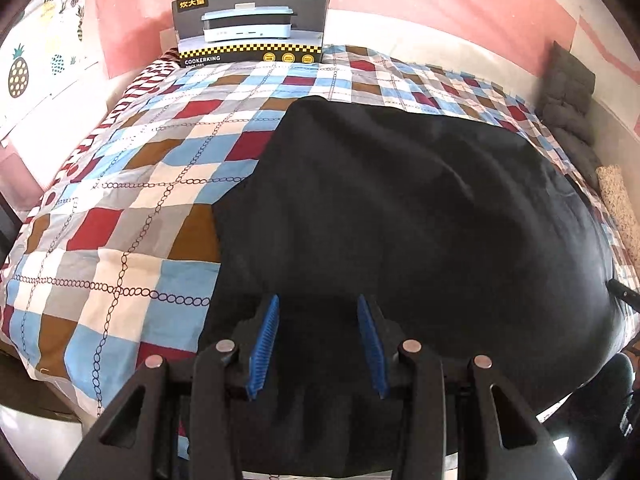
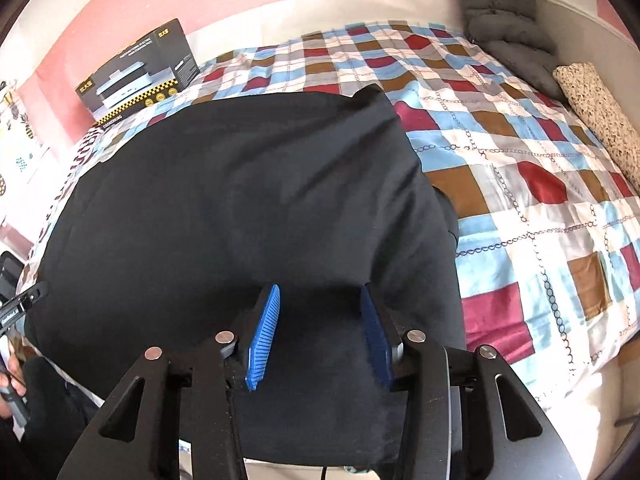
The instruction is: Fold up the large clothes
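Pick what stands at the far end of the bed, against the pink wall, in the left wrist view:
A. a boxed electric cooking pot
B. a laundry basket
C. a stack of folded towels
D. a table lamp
A: a dark cardboard box printed with a picture of a white cooker stands upright on the checked bedspread beyond the black garment.
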Demonstrator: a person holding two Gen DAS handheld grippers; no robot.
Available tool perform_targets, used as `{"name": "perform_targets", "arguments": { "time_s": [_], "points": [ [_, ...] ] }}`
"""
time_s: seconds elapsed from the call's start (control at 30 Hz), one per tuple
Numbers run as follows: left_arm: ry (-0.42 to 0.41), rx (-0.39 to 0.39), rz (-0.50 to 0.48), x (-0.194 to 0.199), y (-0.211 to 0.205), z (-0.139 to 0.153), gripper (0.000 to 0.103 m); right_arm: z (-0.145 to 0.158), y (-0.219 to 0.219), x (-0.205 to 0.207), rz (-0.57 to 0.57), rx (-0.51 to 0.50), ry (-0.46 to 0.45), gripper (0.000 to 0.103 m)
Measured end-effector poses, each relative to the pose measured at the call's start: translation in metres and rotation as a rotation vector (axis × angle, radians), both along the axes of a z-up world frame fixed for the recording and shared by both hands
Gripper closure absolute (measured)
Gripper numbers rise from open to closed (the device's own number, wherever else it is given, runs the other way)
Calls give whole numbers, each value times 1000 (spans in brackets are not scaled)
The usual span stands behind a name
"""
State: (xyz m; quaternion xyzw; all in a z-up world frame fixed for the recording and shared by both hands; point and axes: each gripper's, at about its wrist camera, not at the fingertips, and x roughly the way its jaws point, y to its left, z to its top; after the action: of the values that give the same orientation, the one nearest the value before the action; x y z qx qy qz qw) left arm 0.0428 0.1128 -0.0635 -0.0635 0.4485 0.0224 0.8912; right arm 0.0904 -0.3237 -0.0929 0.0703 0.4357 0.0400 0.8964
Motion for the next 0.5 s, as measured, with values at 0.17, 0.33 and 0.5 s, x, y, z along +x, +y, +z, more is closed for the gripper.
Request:
{"name": "perform_targets", "arguments": {
  "time_s": [0.17,0.33,0.5],
  "points": [
    [-6,-55,55,-5,21,9,60,6,-8,-1,-16,15,0,60],
    [16,-82,130,-3,49,9,60,7,-23,2,-48,32,2,60],
    [32,-164,148,13,63,6,60,8,-34,12,-66,42,-2,47]
  ]
}}
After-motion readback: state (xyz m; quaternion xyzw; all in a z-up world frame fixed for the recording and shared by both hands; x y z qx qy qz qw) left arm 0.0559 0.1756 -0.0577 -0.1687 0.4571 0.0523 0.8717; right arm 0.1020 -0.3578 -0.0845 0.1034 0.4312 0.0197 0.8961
